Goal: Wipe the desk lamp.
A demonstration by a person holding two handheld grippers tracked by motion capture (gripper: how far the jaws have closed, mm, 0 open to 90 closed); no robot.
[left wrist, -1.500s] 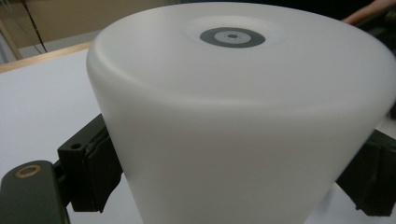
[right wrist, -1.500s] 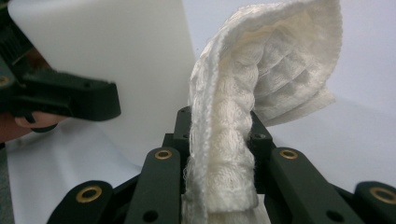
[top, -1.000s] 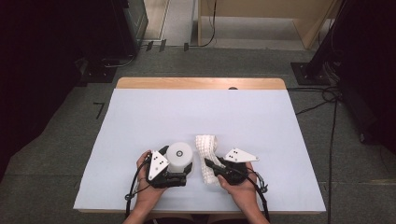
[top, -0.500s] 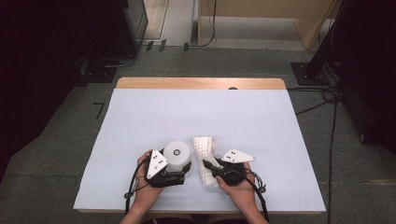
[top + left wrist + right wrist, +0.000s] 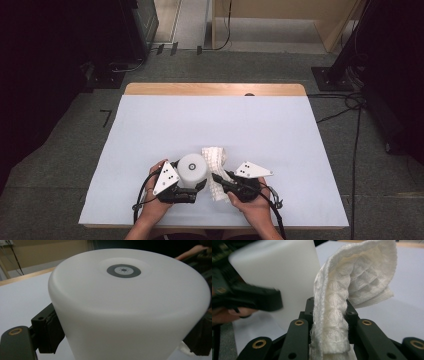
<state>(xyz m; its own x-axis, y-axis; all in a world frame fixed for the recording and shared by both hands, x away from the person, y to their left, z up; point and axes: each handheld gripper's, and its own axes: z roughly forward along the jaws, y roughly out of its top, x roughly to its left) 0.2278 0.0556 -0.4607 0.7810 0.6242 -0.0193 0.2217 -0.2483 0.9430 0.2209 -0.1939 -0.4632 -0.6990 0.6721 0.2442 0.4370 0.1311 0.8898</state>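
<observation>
The left gripper (image 5: 196, 181) is clamping a white cylindrical container (image 5: 192, 169), its two black jaws pressing against opposite sides of the body low down, as the left gripper view is showing; the jaws are standing wide because the container is wide. The container (image 5: 130, 307) is standing upright between them with its flat end facing up, a small dark ring mark sitting at the middle of that end. The person's left hand (image 5: 152, 200) is wrapping the gripper's body from below, and a grey three-cornered plate is riding on top of it.

The right gripper (image 5: 215, 177) is pinching a white knitted cloth (image 5: 215, 165), its jaws nearly closed with the folded fabric squeezed between them. In the right gripper view the cloth (image 5: 352, 290) is rising straight up out of the jaws and curling over to the far side at its top. Just to the left of these jaws, the container (image 5: 277, 272) is standing close against the cloth, with one black jaw of the left gripper lying across its lower side. The right hand (image 5: 255, 202) is gripping this tool from below.

Both grippers are sitting side by side, tips angled toward each other, over the near part of the pale blue table cover (image 5: 280, 130), with the cloth lying just beside the container on the right gripper's side.
</observation>
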